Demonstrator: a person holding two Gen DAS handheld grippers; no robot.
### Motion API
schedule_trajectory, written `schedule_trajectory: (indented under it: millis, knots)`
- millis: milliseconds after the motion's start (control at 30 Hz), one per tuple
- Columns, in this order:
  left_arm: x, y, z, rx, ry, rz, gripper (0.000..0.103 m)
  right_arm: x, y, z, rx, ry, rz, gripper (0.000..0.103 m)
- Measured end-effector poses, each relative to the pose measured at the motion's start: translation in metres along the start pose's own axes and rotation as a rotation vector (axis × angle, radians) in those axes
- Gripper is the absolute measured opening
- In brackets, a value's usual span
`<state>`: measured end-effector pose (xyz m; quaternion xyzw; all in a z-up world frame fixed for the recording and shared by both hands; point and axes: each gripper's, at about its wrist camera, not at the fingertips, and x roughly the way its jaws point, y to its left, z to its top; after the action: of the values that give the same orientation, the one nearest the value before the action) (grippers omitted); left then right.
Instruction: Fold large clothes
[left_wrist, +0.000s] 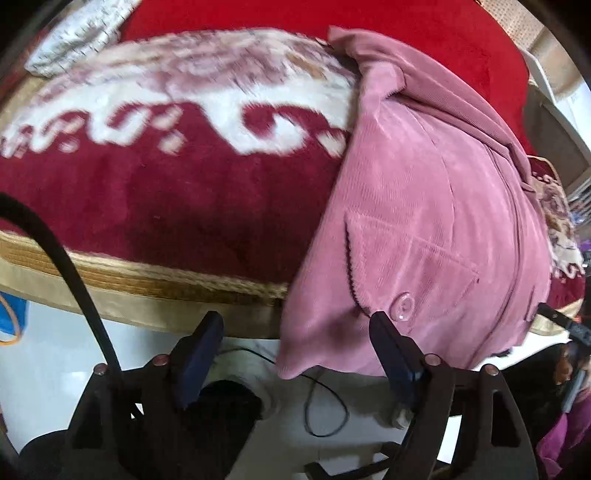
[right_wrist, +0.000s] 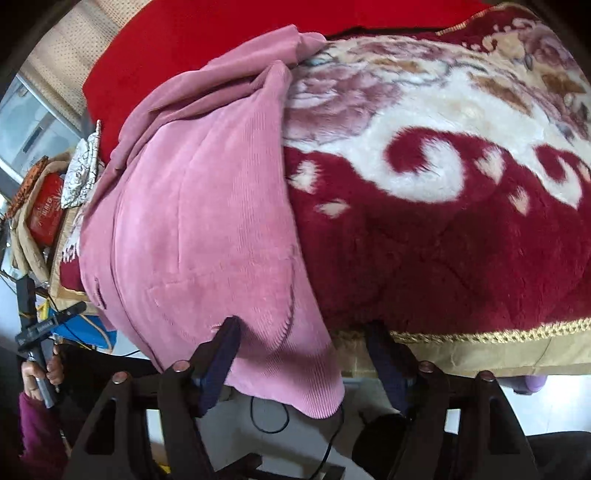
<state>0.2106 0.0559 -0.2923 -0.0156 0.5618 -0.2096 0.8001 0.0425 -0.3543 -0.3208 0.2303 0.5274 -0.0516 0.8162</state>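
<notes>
a: left wrist view first. where's the garment?

b: the pink corduroy jacket (left_wrist: 424, 206) lies on the dark red plush blanket with cream floral swirls (left_wrist: 166, 192), its hem hanging over the gold braided edge (left_wrist: 147, 280). a round clear button (left_wrist: 402, 305) sits near the hem, by a scalloped pocket flap.

a: and the left gripper (left_wrist: 295, 343)?

b: spread wide, nothing between the fingers. the right-hand finger tip sits against the hem just under the button; the other is over bare floor, clear of the cloth.

a: right wrist view?

b: same jacket (right_wrist: 207, 206), at the left of the blanket (right_wrist: 443, 240), lower corner drooping past the edge. the right gripper (right_wrist: 303, 339) is also wide open, holding nothing; the hanging hem lies between its fingers, one finger tip touching the corduroy, the other at the blanket's border. at far left, a hand (right_wrist: 42, 369) holds the other tool's handle.
</notes>
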Motion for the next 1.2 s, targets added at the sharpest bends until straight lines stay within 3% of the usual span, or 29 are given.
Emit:
schedule_trajectory:
  millis: [100,167,233,300,400,433,467,567,600,633,667,767,867,967,1033,1100,1133,1167,1200]
  knots:
    - [0.011,-0.003,0.000,0.013,0.019,0.001,0.078,0.001,0.011,-0.004,-0.042,0.016,-0.021,0.068]
    - [0.010,-0.011,0.001,0.049,0.012,-0.031,0.049,0.002,0.025,-0.009,-0.081,0.038,0.007,0.039]
    - [0.008,-0.016,0.002,0.070,-0.001,-0.038,0.044,0.000,0.042,-0.010,-0.151,0.032,-0.048,0.038]
    - [0.008,-0.012,0.004,0.060,-0.002,-0.037,0.044,-0.004,0.049,-0.010,-0.168,0.022,-0.026,0.038]
    - [0.008,-0.003,0.006,0.021,-0.006,-0.048,0.049,-0.003,0.042,-0.008,-0.145,0.044,-0.051,0.039]
    - [0.005,-0.004,0.002,0.023,-0.010,-0.061,0.054,-0.001,0.039,-0.007,-0.125,0.053,-0.045,0.043]
    - [0.004,-0.005,0.002,0.038,-0.015,-0.075,0.056,0.002,0.031,-0.007,-0.106,0.062,-0.034,0.057]
    - [0.007,-0.014,0.001,0.107,0.000,-0.075,0.053,0.006,0.035,-0.006,-0.087,0.076,0.001,0.061]
    - [0.008,-0.015,0.001,0.121,-0.001,-0.077,0.046,0.006,0.042,-0.007,-0.122,0.073,-0.013,0.058]
    - [0.006,-0.016,0.000,0.128,-0.001,-0.081,0.024,0.008,0.042,-0.004,-0.145,0.074,-0.036,0.043]
    - [0.005,-0.018,0.000,0.132,-0.004,-0.090,0.014,0.007,0.046,-0.004,-0.159,0.079,-0.047,0.029]
    - [-0.006,-0.018,0.003,0.116,-0.020,-0.170,0.004,-0.007,0.057,-0.001,-0.173,0.072,-0.023,0.019]
    - [-0.042,-0.025,0.004,0.162,-0.103,-0.303,0.003,-0.033,0.065,0.004,-0.180,0.044,0.055,0.018]
    - [-0.076,-0.033,0.012,0.223,-0.199,-0.342,0.003,-0.065,0.073,0.015,-0.192,-0.012,0.173,0.017]
    - [-0.079,-0.032,0.014,0.242,-0.241,-0.288,0.003,-0.082,0.078,0.023,-0.193,-0.052,0.250,0.017]
    - [-0.070,-0.024,0.020,0.237,-0.223,-0.187,0.004,-0.084,0.077,0.027,-0.175,-0.064,0.296,0.017]
    - [-0.065,-0.012,0.020,0.195,-0.206,-0.146,0.014,-0.081,0.077,0.026,-0.161,-0.058,0.309,0.017]
    - [-0.070,0.000,0.014,0.159,-0.190,-0.128,0.039,-0.077,0.077,0.027,-0.154,-0.046,0.317,0.017]
    - [-0.065,0.014,0.012,0.108,-0.170,-0.093,0.053,-0.075,0.078,0.027,-0.156,-0.038,0.313,0.017]
